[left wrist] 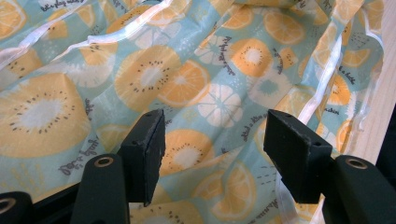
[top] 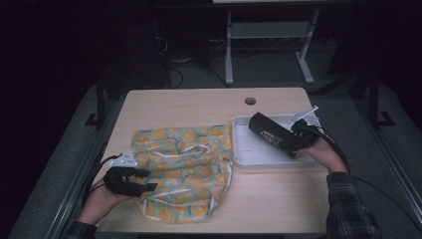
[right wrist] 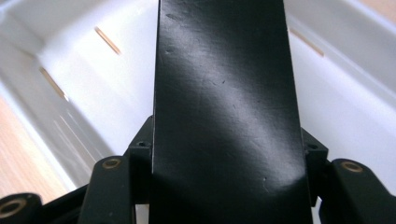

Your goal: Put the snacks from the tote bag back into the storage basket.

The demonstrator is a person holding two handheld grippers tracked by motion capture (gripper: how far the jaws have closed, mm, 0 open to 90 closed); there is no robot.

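Note:
A long black box [top: 271, 133] hangs slanted over the white tray [top: 259, 163] at the table's right. My right gripper [top: 297, 145] is shut on its near end. In the right gripper view the box [right wrist: 224, 93] runs up between the jaws of the right gripper [right wrist: 226, 158], with the tray's wall [right wrist: 93, 84] below and behind. A fruit-print cloth bag [top: 181, 169] lies crumpled on the table's left half. My left gripper [top: 147, 180] rests at the bag's left edge. In its own view the left gripper [left wrist: 215, 140] stands open above the bag [left wrist: 187, 79], gripping nothing.
The wooden table [top: 199, 107] has a round cable hole [top: 250, 101] near its far edge. Bare wood lies behind the bag and in front of the tray. A white desk frame [top: 268, 45] stands on the floor beyond.

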